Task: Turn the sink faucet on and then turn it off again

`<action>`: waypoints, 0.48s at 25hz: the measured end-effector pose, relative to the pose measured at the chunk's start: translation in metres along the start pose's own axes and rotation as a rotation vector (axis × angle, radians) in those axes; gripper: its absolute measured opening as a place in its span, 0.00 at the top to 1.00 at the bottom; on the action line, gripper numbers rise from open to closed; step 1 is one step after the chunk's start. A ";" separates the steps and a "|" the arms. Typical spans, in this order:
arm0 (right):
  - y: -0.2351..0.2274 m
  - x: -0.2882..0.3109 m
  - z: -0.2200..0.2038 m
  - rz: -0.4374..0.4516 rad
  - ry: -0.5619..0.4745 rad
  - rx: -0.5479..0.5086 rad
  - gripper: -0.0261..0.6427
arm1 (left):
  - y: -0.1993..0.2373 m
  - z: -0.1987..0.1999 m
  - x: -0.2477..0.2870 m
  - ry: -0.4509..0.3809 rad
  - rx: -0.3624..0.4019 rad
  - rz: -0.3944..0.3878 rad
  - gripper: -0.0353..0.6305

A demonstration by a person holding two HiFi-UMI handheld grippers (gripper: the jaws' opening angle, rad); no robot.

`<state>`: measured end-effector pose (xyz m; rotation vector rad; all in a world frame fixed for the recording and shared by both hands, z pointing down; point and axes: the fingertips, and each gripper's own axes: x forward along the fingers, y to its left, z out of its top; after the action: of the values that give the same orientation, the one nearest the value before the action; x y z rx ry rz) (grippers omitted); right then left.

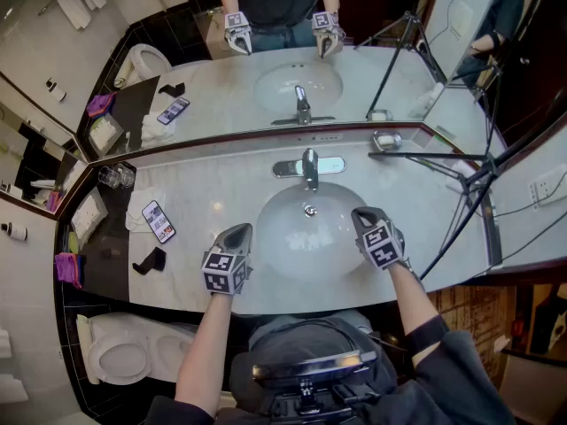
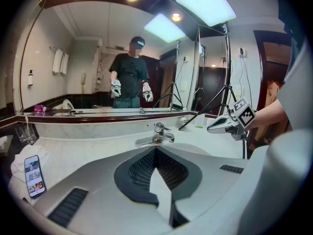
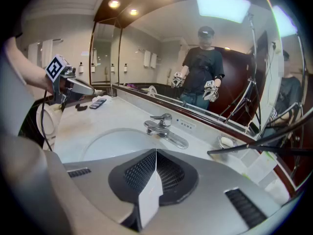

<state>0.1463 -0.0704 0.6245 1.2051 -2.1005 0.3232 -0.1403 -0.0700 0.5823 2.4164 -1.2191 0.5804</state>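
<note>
A chrome single-lever faucet (image 1: 308,168) stands at the back of the white oval sink (image 1: 275,237) set in a marble counter. No water shows at the spout. My left gripper (image 1: 237,235) hovers over the sink's front left rim, shut and holding nothing. My right gripper (image 1: 364,216) hangs over the right rim, also shut and holding nothing. Both sit well short of the faucet. In the left gripper view the faucet (image 2: 159,134) lies ahead of the closed jaw tips (image 2: 155,151); in the right gripper view the faucet (image 3: 161,124) is ahead, slightly left of the tips (image 3: 156,153).
A phone (image 1: 159,220) on a white cloth and a black object (image 1: 149,260) lie left of the sink, with glasses (image 1: 115,176) in the back left corner. A soap dish (image 1: 386,140) and a black tripod (image 1: 469,180) stand at the right. A mirror runs behind the counter.
</note>
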 end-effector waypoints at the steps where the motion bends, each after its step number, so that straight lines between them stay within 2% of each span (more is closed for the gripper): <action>1: -0.002 0.005 0.000 -0.004 -0.003 -0.037 0.91 | 0.001 0.001 0.001 -0.001 -0.001 0.003 0.95; 7: -0.011 0.028 0.011 -0.023 0.003 -0.290 0.83 | 0.000 0.002 0.008 -0.012 -0.003 0.015 0.95; 12: -0.015 0.050 0.023 -0.037 0.010 -0.546 0.69 | -0.006 -0.003 0.015 -0.011 -0.009 0.024 0.95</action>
<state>0.1314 -0.1236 0.6391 0.9061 -1.9721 -0.2509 -0.1282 -0.0749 0.5917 2.4034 -1.2540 0.5685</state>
